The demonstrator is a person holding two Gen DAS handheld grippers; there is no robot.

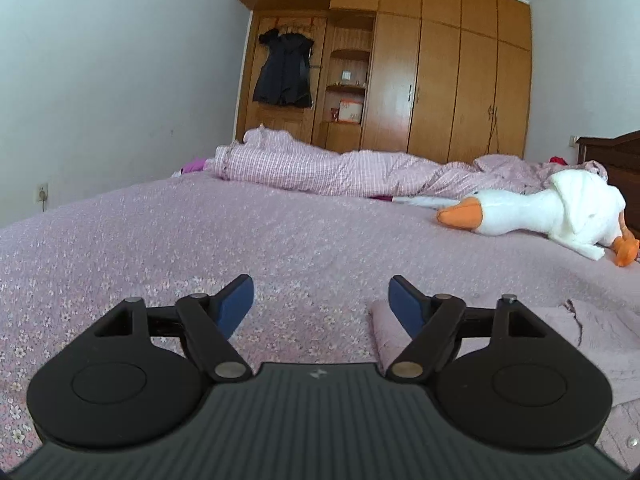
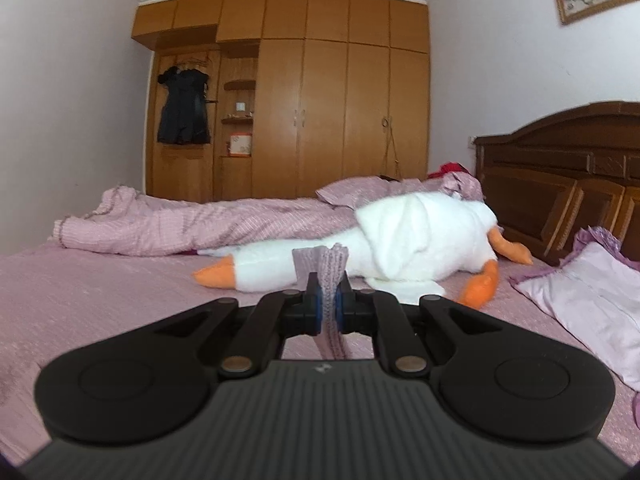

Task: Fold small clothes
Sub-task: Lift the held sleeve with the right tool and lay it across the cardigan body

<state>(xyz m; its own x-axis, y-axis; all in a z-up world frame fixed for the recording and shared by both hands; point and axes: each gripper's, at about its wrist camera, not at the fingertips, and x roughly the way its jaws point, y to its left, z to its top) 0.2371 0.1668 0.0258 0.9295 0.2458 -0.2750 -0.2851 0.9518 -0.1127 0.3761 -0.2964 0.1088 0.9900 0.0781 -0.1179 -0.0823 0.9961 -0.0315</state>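
- On the bed: left gripper jaws wide open, holding nothing, just above the cover.
- Mauve knit garment flat under and right of left jaws.
- Right gripper jaws clamped on garment fold, fabric bunched upright between pads.
- Plush goose beyond.

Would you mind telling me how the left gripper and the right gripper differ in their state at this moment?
The left gripper is open, its blue-padded fingers spread wide apart; the right gripper is shut.

The left gripper holds nothing, with the pale purple knit garment lying on the bedspread beside it; the right gripper pinches a fold of that knit fabric between its fingers.

Both are the same black design with blue pads.
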